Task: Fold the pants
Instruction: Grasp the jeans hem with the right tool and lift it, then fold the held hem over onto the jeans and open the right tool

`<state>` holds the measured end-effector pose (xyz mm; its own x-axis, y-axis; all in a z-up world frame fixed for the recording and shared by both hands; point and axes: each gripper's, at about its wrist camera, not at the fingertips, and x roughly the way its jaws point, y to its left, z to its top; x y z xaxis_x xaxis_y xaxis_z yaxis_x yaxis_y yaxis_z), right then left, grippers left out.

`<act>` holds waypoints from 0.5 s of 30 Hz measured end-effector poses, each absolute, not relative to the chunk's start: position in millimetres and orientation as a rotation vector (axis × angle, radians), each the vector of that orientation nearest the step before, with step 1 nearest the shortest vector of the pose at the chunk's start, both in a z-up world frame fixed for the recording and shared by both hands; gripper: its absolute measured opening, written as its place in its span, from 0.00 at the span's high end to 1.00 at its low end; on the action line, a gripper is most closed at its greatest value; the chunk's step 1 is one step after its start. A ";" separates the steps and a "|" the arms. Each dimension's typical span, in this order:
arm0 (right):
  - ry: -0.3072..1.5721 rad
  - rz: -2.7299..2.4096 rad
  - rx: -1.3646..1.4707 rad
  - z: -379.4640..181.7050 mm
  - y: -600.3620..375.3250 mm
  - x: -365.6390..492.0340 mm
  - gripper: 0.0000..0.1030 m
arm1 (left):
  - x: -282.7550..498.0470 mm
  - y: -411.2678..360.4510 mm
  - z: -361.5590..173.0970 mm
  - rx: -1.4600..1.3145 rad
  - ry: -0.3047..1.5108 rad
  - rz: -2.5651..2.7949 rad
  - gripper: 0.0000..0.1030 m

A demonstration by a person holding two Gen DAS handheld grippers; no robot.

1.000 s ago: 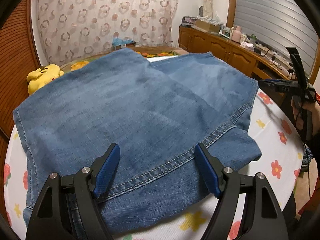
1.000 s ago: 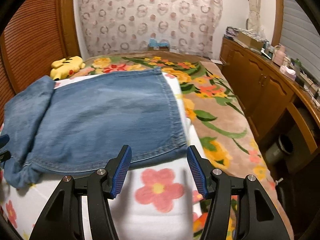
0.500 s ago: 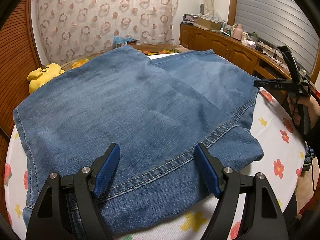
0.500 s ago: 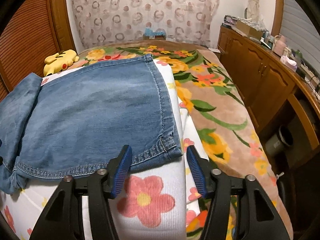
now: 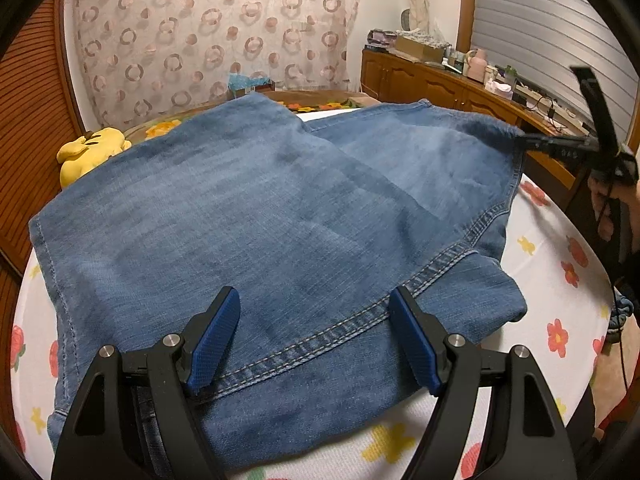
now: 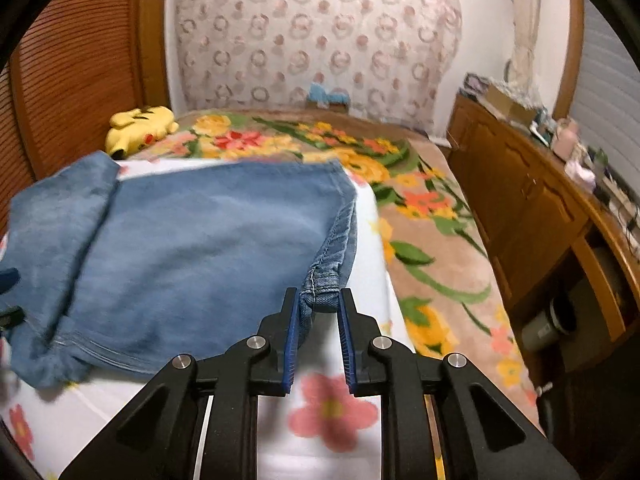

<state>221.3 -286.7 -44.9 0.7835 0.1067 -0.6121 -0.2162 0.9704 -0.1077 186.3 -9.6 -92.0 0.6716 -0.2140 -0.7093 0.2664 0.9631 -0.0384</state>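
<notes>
2 claws work the soft, heavy pants [image 5: 256, 216]; our right claw [image 6: 318, 312] is closing on the hem corner; our left claw [image 5: 314, 334] stands apart.

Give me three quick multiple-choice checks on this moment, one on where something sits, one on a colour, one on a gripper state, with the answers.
1. Where is the yellow plush toy?
A. On the pants
B. At the far end of the bed, beyond the pants, by the slatted wooden panel
C. On the wooden cabinet

2. What colour are the pants?
A. Black
B. Blue denim
C. Beige

3. What is between the right gripper jaws?
A. A hemmed corner of the pants
B. Nothing
C. The plush toy

Answers: 1 B, the right wrist view shows the toy past the denim, next to the panel. 2 B, both views show faded blue denim with stitched seams. 3 A, the jaws are closing and the stitched corner is bunched between the blue pads, while the left gripper is open over the seam.
</notes>
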 end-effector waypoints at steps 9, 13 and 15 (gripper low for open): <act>0.532 0.341 -0.208 -3.8 -242.2 182.2 0.82 | 172.0 18.0 -70.9 0.024 0.742 -0.240 0.24; 0.486 0.428 -0.215 14.2 -222.0 165.4 0.82 | 166.0 33.8 -60.2 0.017 0.720 -0.217 0.25; 0.467 0.473 -0.219 21.4 -210.6 157.8 0.82 | 162.7 42.3 -55.3 0.015 0.708 -0.204 0.25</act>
<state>157.8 -210.6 21.4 0.7879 0.3864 -0.4794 -0.4846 0.8695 -0.0958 162.7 42.3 -55.3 0.7404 -0.1809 -0.6473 0.1910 0.9800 -0.0554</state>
